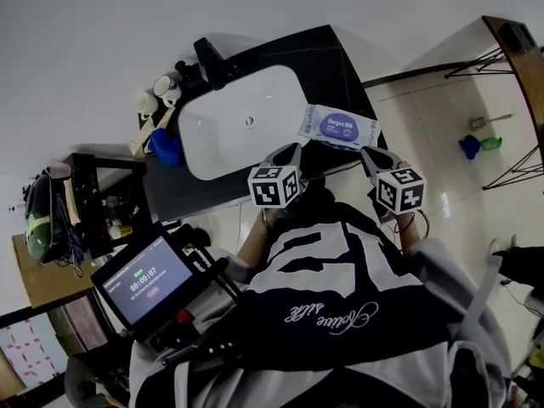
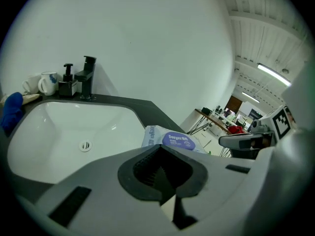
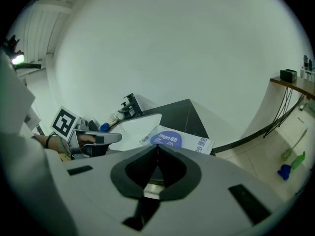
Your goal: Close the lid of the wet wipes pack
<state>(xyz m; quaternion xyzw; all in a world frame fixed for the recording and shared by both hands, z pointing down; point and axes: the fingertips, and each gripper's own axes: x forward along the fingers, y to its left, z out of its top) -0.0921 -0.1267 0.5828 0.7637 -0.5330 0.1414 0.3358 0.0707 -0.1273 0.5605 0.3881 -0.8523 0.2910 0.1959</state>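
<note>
The wet wipes pack (image 1: 338, 127) is white with a purple oval lid and lies on the dark counter (image 1: 336, 66), just right of the white basin (image 1: 212, 134). Its lid looks flat against the pack. My left gripper (image 1: 296, 149) hovers short of the pack's near left corner, jaws shut with nothing between them. My right gripper (image 1: 365, 152) hangs off the pack's near right corner, also shut and empty. The left gripper view has the pack (image 2: 174, 139) just beyond the left gripper's (image 2: 160, 147) closed tips. The right gripper view shows the pack (image 3: 177, 139) just past my right gripper (image 3: 157, 146).
A black faucet (image 1: 212, 58), white cups (image 1: 161, 87) and a blue cloth (image 1: 167, 147) sit at the basin's far left. A shelf of clutter (image 1: 85, 211) and a small timer screen (image 1: 144, 280) are at lower left. Blue and green items (image 1: 480, 144) lie on the floor at right.
</note>
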